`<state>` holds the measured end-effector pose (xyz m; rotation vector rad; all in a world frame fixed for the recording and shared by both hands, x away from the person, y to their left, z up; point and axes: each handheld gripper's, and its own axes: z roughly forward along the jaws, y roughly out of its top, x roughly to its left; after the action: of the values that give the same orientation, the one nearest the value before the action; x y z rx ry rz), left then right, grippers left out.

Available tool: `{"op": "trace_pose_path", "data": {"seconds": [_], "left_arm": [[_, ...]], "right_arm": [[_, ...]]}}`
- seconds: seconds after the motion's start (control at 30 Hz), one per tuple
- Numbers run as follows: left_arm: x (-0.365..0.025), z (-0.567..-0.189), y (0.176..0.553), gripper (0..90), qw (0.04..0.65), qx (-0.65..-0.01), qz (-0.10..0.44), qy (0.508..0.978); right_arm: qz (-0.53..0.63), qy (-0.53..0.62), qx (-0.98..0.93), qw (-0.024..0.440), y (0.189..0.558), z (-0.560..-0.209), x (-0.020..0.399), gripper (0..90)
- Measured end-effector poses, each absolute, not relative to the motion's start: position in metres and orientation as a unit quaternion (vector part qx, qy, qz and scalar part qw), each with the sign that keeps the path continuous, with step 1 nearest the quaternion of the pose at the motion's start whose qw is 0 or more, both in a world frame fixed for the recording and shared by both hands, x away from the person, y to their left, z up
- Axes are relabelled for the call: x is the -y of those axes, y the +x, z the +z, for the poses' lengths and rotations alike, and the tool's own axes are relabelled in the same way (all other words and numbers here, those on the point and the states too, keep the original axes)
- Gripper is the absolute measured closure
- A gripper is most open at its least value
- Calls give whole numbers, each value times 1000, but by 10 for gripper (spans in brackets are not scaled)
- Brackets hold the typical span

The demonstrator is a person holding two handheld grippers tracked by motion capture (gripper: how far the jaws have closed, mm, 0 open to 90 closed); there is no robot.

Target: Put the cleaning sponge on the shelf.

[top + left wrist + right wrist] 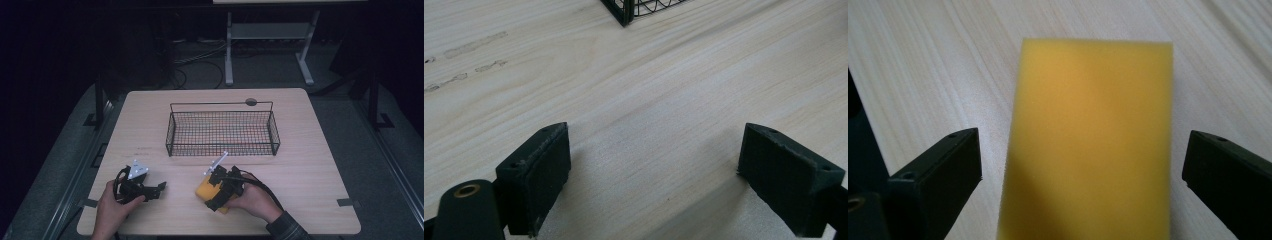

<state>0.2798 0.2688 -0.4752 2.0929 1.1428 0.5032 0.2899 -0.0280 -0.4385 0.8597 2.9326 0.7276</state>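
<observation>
Sponge (1088, 145) sits between my right claw's (1080, 165) wide-open jaws, not held yet, so next I squeeze it.

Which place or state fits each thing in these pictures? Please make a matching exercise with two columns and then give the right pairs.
Things:
1. sponge
2. basket
3. left tool
4. right tool

Places or states:
a. open, with bare table between its jaws
b. black wire, at the middle of the table, farther from the person
c. open, with its jaws on either side of the yellow thing
d. yellow, lying flat on the table near the right hand

Pairs: 1-d, 2-b, 3-a, 4-c
</observation>
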Motion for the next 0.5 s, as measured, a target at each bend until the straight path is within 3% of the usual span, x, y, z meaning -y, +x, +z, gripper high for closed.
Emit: {"op": "trace_pose_path", "data": {"seconds": [0.5], "left_arm": [[-269,-475,280,126,345,-440,194,806]], "right_arm": [[207,268,-941,13,290,-450,23,23]]}}
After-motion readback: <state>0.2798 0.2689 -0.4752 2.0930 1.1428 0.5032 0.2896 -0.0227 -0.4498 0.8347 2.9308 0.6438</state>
